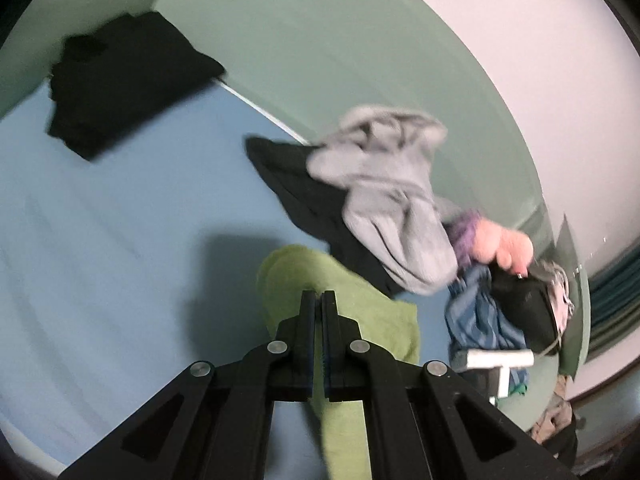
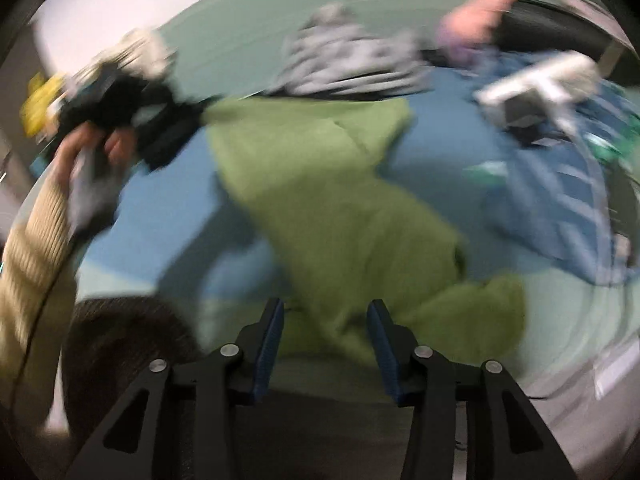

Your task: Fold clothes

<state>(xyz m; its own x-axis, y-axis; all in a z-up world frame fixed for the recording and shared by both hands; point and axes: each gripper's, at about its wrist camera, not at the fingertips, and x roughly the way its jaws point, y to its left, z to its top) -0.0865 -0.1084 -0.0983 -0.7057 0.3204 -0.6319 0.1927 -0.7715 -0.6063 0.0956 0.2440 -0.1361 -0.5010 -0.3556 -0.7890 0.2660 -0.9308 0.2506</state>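
Observation:
A green garment (image 1: pixel 344 320) lies on the blue table (image 1: pixel 100 240). My left gripper (image 1: pixel 319 300) is shut on the green garment, which hangs down between its fingers. In the right wrist view the green garment (image 2: pixel 340 208) stretches from the far left toward the near edge. My right gripper (image 2: pixel 326 308) is open just above its near end and holds nothing. My left gripper (image 2: pixel 172 128) also shows there, blurred, gripping the garment's far corner.
A folded black garment (image 1: pixel 128 80) lies at the far left. A pile of grey (image 1: pixel 392 200), black and blue (image 1: pixel 480 320) clothes lies to the right. Someone else's hand (image 1: pixel 504 244) is by the pile. A dark chair back (image 2: pixel 120 344) is near left.

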